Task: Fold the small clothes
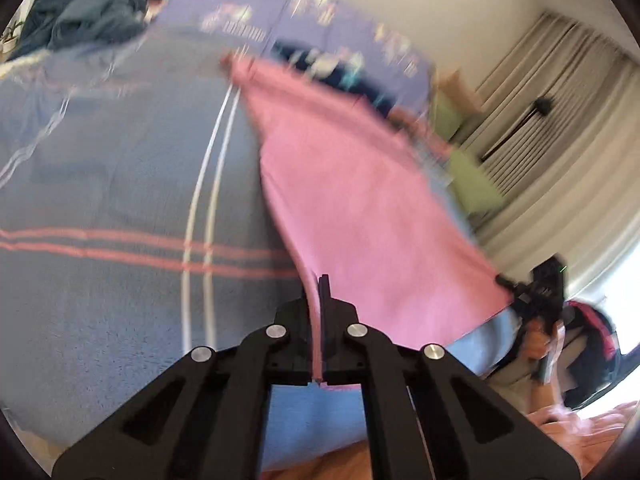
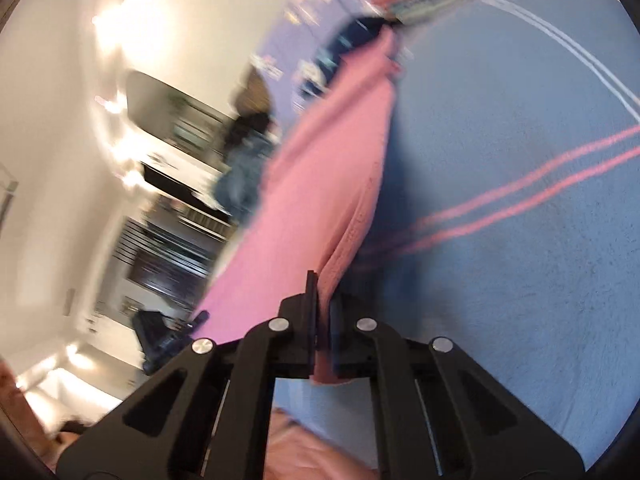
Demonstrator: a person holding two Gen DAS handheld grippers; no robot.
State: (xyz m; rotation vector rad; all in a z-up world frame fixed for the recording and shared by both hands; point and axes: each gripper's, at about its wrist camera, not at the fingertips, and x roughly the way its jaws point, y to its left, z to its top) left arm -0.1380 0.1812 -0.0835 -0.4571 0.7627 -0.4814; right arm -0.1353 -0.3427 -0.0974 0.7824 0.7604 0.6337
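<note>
Pink cloth (image 1: 360,208), a small garment or towel of soft knit, hangs stretched between the two tools above a bed covered by a blue blanket (image 1: 100,184). The left hand-held gripper (image 1: 319,292) is clamped on one hemmed edge of the pink cloth, the hem running down between its black fingers (image 1: 294,312) and out below them. In the left wrist view the right hand-held gripper (image 1: 520,292) shows at the far lower corner of the cloth, held by a hand (image 1: 536,344), with its tip at the fabric's corner. The right wrist view shows that same right hand-held gripper (image 2: 322,304) closed on a bunched, ribbed fold of the pink cloth (image 2: 320,168), and the left hand-held gripper (image 2: 176,332) meeting the opposite corner. The cloth's far end trails down to the blanket near a dark blue patterned item (image 1: 320,60) that lies against a lilac printed sheet (image 1: 280,12). The blue blanket bears paired white stripes (image 1: 200,200) crossed by paired pink stripes (image 1: 120,244). A heap of blue-grey fabric (image 1: 88,16) sits at the far corner of the bed. Pale curtains (image 1: 560,92) hang along the wall beyond. Both views are blurred.
</note>
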